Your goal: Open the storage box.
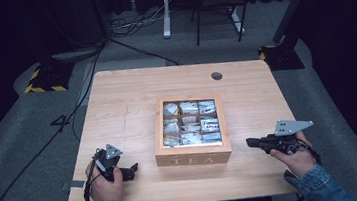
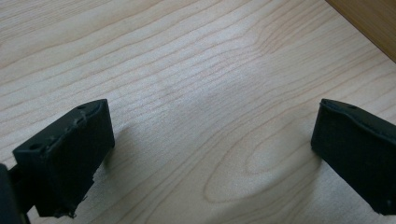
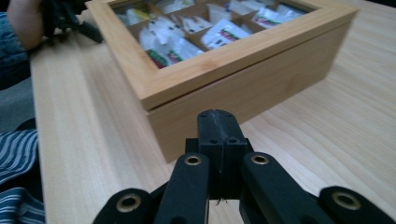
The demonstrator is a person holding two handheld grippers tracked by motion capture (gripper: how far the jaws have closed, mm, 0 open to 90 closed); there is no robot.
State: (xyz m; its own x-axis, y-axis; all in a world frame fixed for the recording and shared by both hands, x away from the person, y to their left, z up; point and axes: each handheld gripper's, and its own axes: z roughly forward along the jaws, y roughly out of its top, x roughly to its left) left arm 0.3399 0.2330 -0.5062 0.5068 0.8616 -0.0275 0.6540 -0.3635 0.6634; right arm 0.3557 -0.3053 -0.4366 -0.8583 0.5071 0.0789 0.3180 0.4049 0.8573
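We note the wooden tea box standing mid-table, lid shut: the one obstacle between left tongs and right tongs. Bare tabletop lies open on both flanks and behind it, toward the cable hole.

The tea box sits mid-tabletop, nearer the front edge, sachets in its compartments; the left hand-held gripper lies left of it, the right hand-held gripper right.
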